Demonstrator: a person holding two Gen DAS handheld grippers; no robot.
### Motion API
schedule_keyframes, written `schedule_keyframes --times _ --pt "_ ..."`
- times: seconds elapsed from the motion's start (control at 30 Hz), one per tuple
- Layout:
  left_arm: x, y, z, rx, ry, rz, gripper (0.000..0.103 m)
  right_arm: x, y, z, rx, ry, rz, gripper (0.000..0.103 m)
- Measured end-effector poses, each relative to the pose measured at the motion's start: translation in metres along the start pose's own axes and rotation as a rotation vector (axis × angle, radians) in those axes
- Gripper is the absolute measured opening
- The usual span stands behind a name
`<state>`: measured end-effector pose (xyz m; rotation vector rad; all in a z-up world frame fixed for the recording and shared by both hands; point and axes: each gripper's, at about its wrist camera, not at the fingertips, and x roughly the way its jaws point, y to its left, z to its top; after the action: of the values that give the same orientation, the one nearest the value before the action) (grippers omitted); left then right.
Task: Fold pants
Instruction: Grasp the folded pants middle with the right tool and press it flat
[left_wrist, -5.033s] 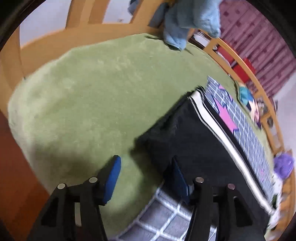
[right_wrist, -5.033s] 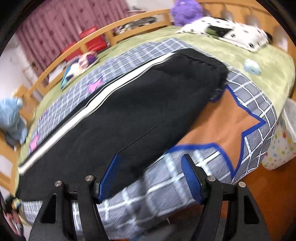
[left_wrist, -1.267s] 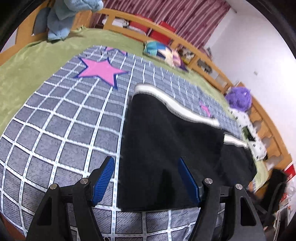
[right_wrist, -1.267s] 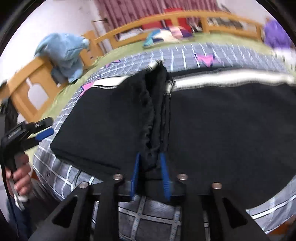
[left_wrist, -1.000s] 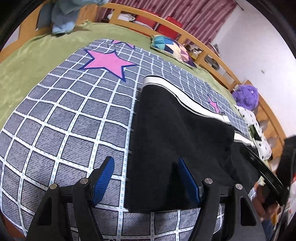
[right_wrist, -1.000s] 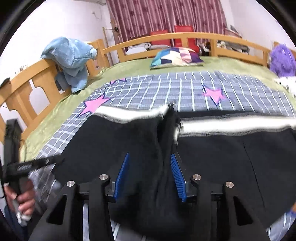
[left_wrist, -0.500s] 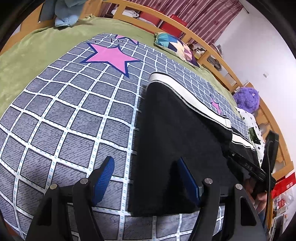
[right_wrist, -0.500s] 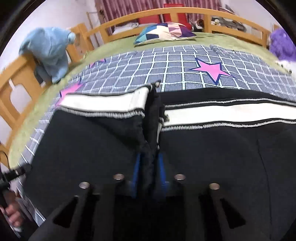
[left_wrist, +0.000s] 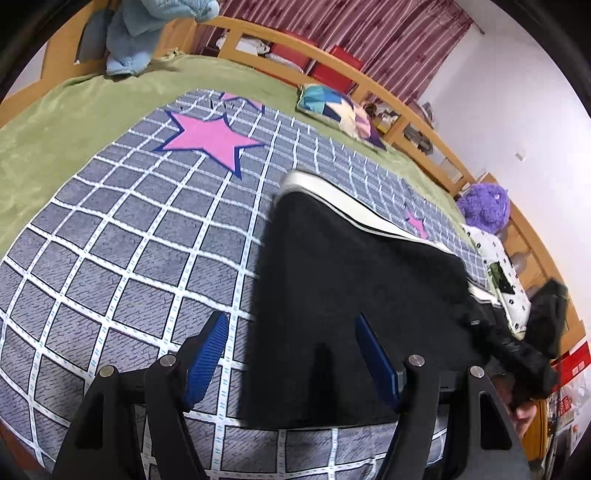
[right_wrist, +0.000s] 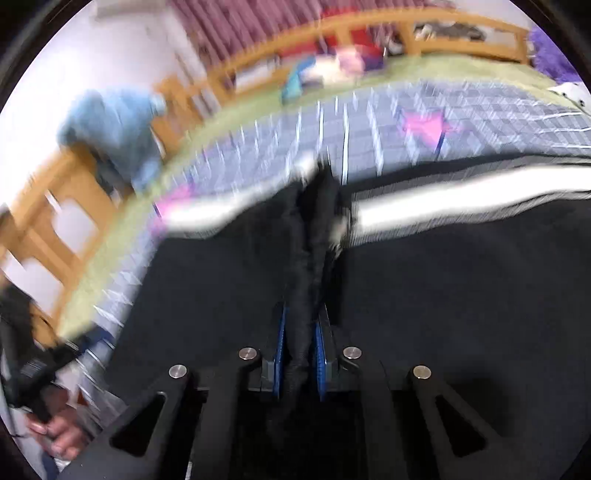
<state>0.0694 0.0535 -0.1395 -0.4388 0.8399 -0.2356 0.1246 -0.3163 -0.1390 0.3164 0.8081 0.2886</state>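
Note:
Black pants (left_wrist: 351, 280) with a white side stripe (left_wrist: 369, 218) lie on the grey checked blanket (left_wrist: 129, 240). My left gripper (left_wrist: 291, 347) is open over the near left edge of the pants, with its right finger above the black cloth and its left finger above the blanket. My right gripper (right_wrist: 300, 343) is shut on a raised ridge of the black pants (right_wrist: 310, 258), pinched between the blue pads. The right wrist view is blurred by motion. The white stripe (right_wrist: 461, 203) runs across behind the ridge.
The bed has a wooden rail (left_wrist: 332, 55) along the far side. A blue garment (left_wrist: 147, 33) hangs on the corner post. A patchwork pillow (left_wrist: 332, 107), a purple plush toy (left_wrist: 484, 206) and a spotted white item (left_wrist: 506, 280) lie farther back.
My right gripper opened about a second ago and has shut again on the pants fold, and it is now moving fast. My left gripper has stayed open and shifted slightly.

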Motion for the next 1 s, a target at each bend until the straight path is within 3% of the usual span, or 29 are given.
schedule_keyframes --times 0.1,0.3,0.4,0.5,0.6,0.7,0.77,0.87,1.0 --pt "-0.004 -0.006 -0.001 0.023 -0.018 -0.001 0.069 -0.025 -0.013 0.004 0.013 -0.054 -0.068 0.014" --pt "0.002 -0.036 -0.006 0.135 0.008 0.028 0.069 0.002 -0.034 -0.014 -0.02 0.116 -0.155 0.025" --pt "-0.002 -0.056 -0.008 0.2 -0.011 0.052 0.069 -0.033 -0.02 -0.013 -0.044 0.008 -0.207 0.032" --pt "0.005 -0.068 -0.016 0.229 0.018 0.061 0.069 -0.063 0.008 -0.018 -0.132 -0.091 -0.175 0.036" --pt "0.025 -0.064 -0.039 0.229 0.085 0.118 0.069 -0.061 0.024 -0.039 -0.243 -0.084 -0.159 0.036" --pt "0.028 -0.067 -0.058 0.29 0.053 0.158 0.07 -0.036 0.021 -0.069 -0.294 0.001 -0.219 0.037" --pt "0.027 -0.075 -0.057 0.347 0.067 0.183 0.072 -0.038 0.023 -0.084 -0.336 -0.039 -0.241 0.037" --pt "0.021 -0.071 -0.045 0.3 0.087 0.137 0.072 -0.043 0.032 -0.081 -0.416 -0.009 -0.255 0.037" --pt "0.023 -0.069 -0.02 0.221 0.114 0.085 0.072 -0.052 0.027 -0.043 -0.363 -0.039 -0.16 0.052"
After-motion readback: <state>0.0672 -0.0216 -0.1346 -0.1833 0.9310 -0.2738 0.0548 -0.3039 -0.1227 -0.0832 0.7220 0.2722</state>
